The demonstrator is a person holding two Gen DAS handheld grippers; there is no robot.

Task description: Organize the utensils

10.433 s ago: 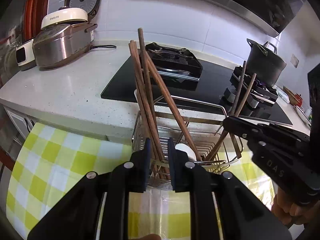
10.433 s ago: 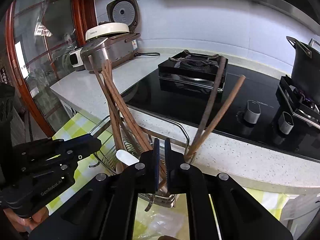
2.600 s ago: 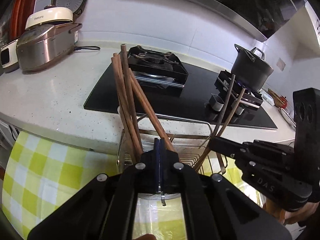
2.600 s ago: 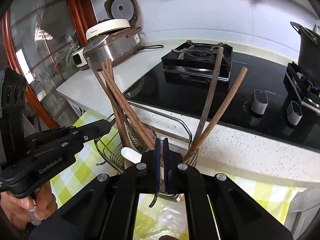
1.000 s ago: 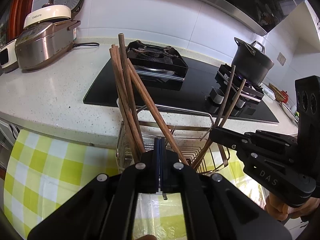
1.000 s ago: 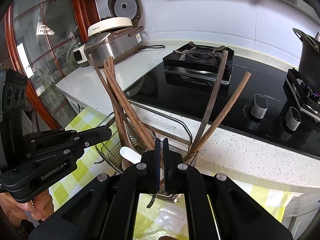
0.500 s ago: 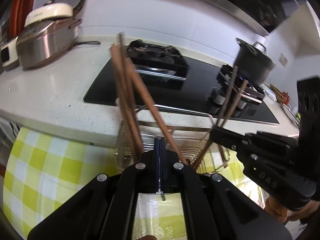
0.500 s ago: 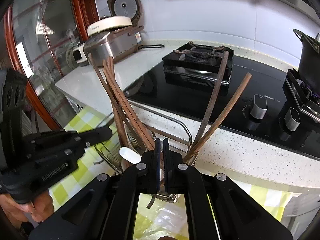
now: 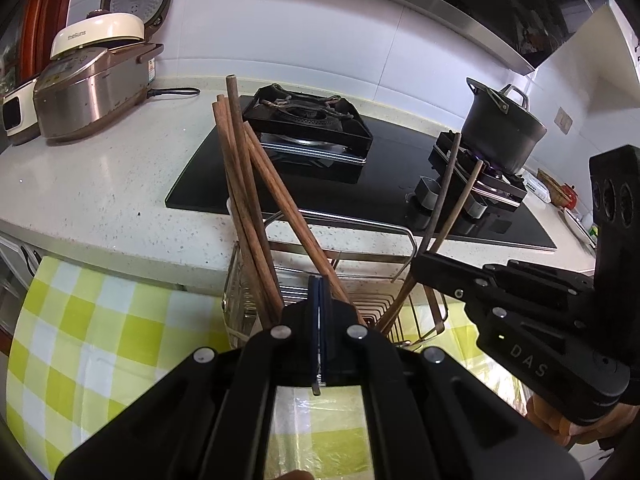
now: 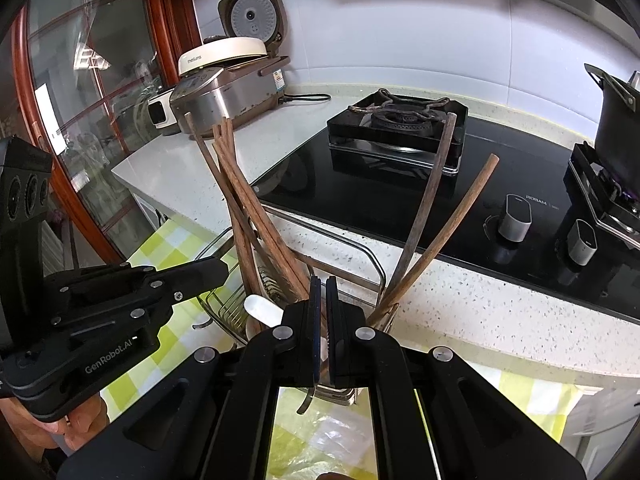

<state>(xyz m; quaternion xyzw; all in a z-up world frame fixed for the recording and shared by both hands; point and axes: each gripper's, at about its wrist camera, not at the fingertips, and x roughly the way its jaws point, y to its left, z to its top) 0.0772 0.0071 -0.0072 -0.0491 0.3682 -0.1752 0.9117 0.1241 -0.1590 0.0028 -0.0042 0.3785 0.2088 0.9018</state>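
Note:
A wire utensil basket stands on a yellow checked cloth in front of the counter. Several brown wooden chopsticks lean in its left part, and two more lean at its right. A white spoon lies in the basket. My left gripper is shut on a thin metal utensil handle just before the basket. My right gripper is shut on a curved metal utensil handle. Each gripper shows in the other's view, the left one and the right one.
Behind the basket runs a speckled counter with a black gas hob, a dark pot on the right burner and a rice cooker at the left. Clear plastic film lies on the cloth.
Both grippers stay shut on their handles and hold almost still. The view has shifted only slightly.

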